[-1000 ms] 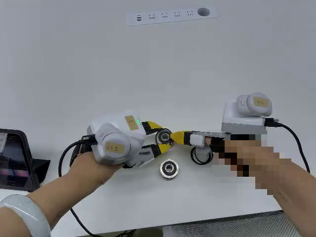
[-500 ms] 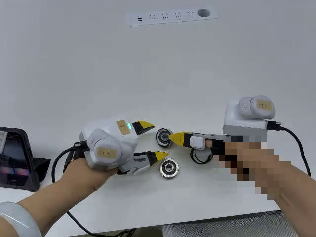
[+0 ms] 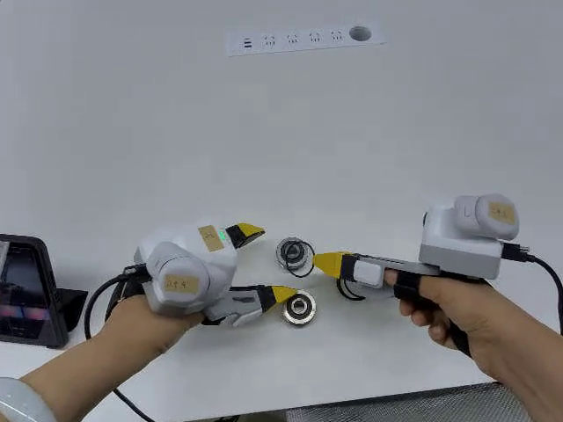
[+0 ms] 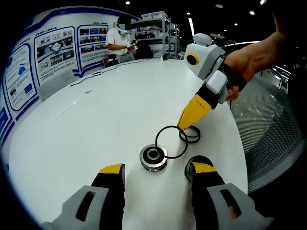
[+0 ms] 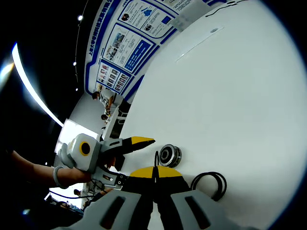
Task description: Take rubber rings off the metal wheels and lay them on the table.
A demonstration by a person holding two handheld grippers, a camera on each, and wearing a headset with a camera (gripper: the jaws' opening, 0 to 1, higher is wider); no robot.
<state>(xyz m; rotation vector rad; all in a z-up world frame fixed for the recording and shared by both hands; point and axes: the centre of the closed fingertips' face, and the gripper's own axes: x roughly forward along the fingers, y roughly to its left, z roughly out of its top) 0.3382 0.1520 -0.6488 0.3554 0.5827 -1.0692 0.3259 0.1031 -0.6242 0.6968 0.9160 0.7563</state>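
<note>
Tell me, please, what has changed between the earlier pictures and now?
The left claw has let go of the wheel and drawn back, jaws open. The right claw has pulled away from that wheel to the right, shut on a rubber ring. The second wheel and the loose rings stayed where they were.

Bright, even overhead light washes the white table point(image 3: 369, 132). Shadows are faint and soft, with small glints on the metal wheel point(image 3: 299, 308). Both gripper views bend hard at their edges (fisheye), and ceiling lamps point(image 4: 218, 5) flare against dark surroundings.
</note>
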